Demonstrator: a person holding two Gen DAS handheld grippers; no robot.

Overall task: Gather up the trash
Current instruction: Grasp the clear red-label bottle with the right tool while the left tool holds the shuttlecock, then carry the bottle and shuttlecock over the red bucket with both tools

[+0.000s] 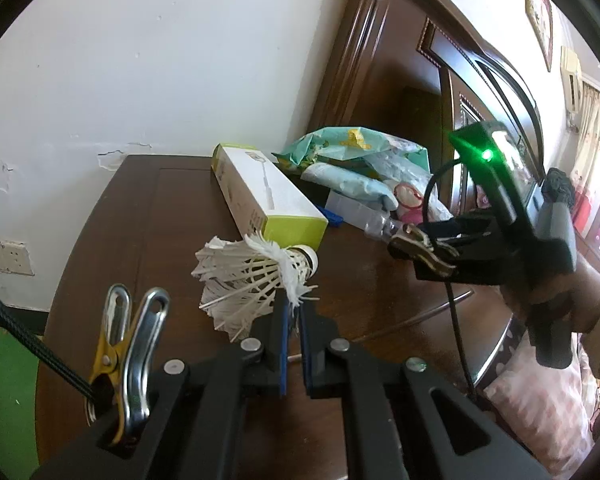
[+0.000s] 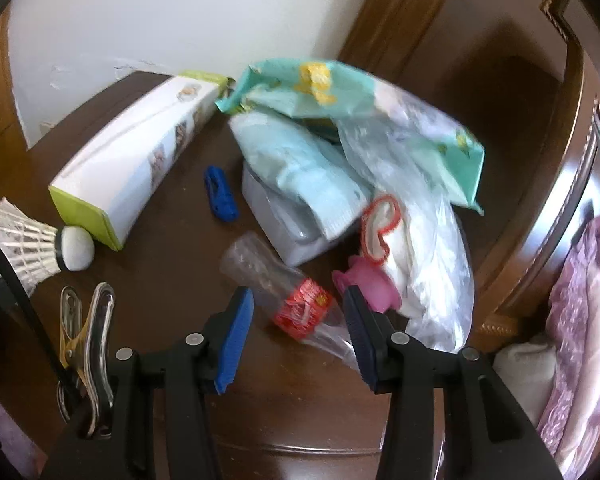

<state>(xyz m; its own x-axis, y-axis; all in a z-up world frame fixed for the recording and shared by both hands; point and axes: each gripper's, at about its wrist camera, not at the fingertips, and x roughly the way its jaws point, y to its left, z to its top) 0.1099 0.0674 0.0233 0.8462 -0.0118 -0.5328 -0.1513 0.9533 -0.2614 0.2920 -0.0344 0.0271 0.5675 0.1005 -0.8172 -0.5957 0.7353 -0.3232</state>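
A white feather shuttlecock point(image 1: 252, 276) lies on the dark wooden table point(image 1: 160, 208), its cork against a box. My left gripper point(image 1: 294, 312) is shut on its frayed feathers. In the right wrist view the shuttlecock point(image 2: 32, 244) is at the far left. A crushed clear plastic bottle point(image 2: 284, 288) with a red label lies on the table point(image 2: 172, 300). My right gripper point(image 2: 298, 300) stands open just above it, one blue pad on each side, neither touching. From the left wrist view, the right gripper point(image 1: 428, 248) reaches in from the right toward the bottle point(image 1: 380, 226).
A long white and green box point(image 2: 132, 152) lies beside the shuttlecock. A blue clip point(image 2: 220, 194) is near it. Behind the bottle sits a pile of plastic bags and wrappers point(image 2: 340, 120) with a pink object point(image 2: 370, 280). Floral bedding point(image 2: 580, 300) is at the right.
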